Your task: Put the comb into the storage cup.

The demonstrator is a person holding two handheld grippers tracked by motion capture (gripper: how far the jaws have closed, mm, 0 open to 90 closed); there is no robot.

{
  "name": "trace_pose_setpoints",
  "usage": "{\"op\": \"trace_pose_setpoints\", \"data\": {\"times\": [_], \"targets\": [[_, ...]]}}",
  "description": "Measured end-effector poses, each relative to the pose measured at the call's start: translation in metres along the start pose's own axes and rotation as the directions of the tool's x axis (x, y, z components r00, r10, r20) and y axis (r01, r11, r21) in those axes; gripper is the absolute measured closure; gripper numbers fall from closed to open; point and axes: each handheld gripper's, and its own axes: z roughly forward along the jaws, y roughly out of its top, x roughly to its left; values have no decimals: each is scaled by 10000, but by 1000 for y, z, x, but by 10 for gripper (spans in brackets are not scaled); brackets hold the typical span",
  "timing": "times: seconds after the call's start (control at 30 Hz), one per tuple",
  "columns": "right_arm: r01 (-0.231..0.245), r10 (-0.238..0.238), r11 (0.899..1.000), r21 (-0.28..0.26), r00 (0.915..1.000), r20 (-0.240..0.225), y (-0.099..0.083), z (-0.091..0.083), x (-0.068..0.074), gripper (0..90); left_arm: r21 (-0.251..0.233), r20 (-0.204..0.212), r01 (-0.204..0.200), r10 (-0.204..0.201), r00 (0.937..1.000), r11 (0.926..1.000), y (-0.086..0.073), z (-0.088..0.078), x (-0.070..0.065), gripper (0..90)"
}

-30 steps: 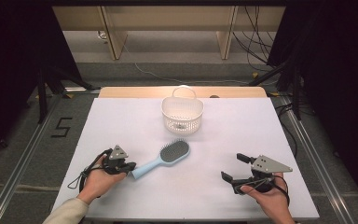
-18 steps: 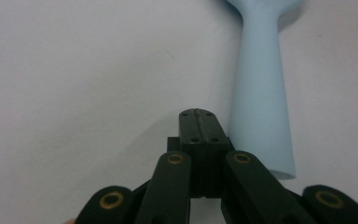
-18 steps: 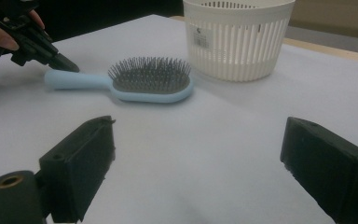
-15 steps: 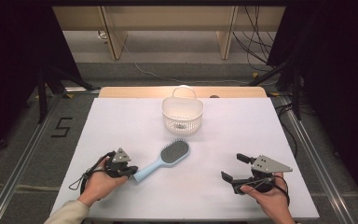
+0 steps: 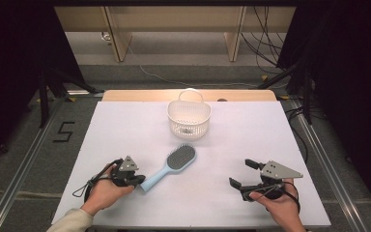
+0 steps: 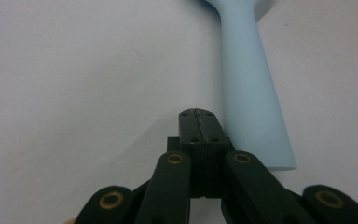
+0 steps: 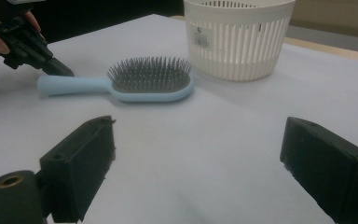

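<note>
Little has been changed since the earlier frames: only the left gripper (image 5: 136, 179) has been edged closer to the hairbrush (image 5: 172, 165), while the white basket (image 5: 189, 117) is left standing behind on the table (image 5: 125, 125). That gripper is held low with jaws pressed together, empty, its tip just beside the handle end. The right gripper (image 5: 244, 174) is rested well apart, jaws spread wide.

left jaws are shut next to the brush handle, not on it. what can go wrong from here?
1. The left gripper is shut beside the brush handle; moving now would likely push or spin it, not lift it.
2. Opening this close could knock the handle sideways.
3. The basket stands just beyond the bristle end; a shove could drive the brush against it.
</note>
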Motion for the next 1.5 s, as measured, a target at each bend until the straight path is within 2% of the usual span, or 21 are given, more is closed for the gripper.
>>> {"op": "trace_pose_setpoints", "data": {"times": [0.1, 0.3, 0.4, 0.47, 0.5, 0.53, 0.57, 0.6, 0.63, 0.7, 0.77, 0.8, 0.83, 1.0, 1.5], "targets": [[16, -16, 10000, -4, 10000, -1, 0, 0, 0, 109, -21, -8, 56, -56, 10000, 10000, 0, 0, 0, 894], [25, -25, 10000, -21, 10000, -4, 0, 0, 0, 109, -151, -292, 34, -39, 9996, 9999, -1, -4, 4, 796], [23, -23, 10000, -22, 10000, -13, 0, -1, 0, 109, -398, -457, 194, -212, 9987, 9990, -2, -8, 7, 758], [22, -22, 10000, -11, 10000, -14, 0, 0, 0, 110, -557, -533, 297, -327, 9980, 9980, -2, -11, 10, 665], [22, -22, 10000, -11, 10000, -14, 0, 0, 0, 110, -710, -514, 409, -446, 9977, 9966, -1, -12, 10, 665], [24, -24, 10000, -12, 10000, -9, 0, -1, 0, 110, -895, -567, 526, -578, 9967, 9946, -1, -13, 11, 560], [25, -25, 10000, -15, 10000, -12, 0, -1, 0, 110, -1157, -699, 532, -616, 9957, 9919, 1, -14, 11, 492], [26, -26, 10000, -13, 10000, -10, 0, 0, 0, 110, -1211, -768, 692, -789, 9939, 9902, 3, -15, 11, 401], [26, -26, 10000, -13, 10000, -10, 0, 0, 0, 110, -1211, -768, 692, -789, 9939, 9902, 3, -15, 11, 315], [30, -30, 10000, -4, 10000, -19, 0, 0, 0, 109, -1587, -985, 857, -1022, 9899, 9836, 6, -18, 9, 174], [29, -29, 10000, -4, 10000, -32, 0, 0, 0, 110, -1705, -1034, 862, -1048, 9891, 9816, 7, -18, 8, 89], [29, -29, 10000, -4, 10000, -32, 0, 0, 0, 110, -1788, -1038, 808, -1005, 9895, 9806, 8, -18, 8, 89], [37, -37, 10000, 0, 10000, -29, 0, 0, 0, 110, -1861, -1072, 726, -937, 9898, 9798, 8, -18, 8, 22], [15, -15, 10000, -2, 10000, -19, 0, 0, 0, 110, -1944, -1034, 570, -783, 9916, 9793, 9, -17, 7, 0], [13, -13, 10000, -10, 10000, 25, 0, 0, 0, 110, -1613, -879, 210, -355, 9955, 9867, 21, -15, 2, 12]]}}
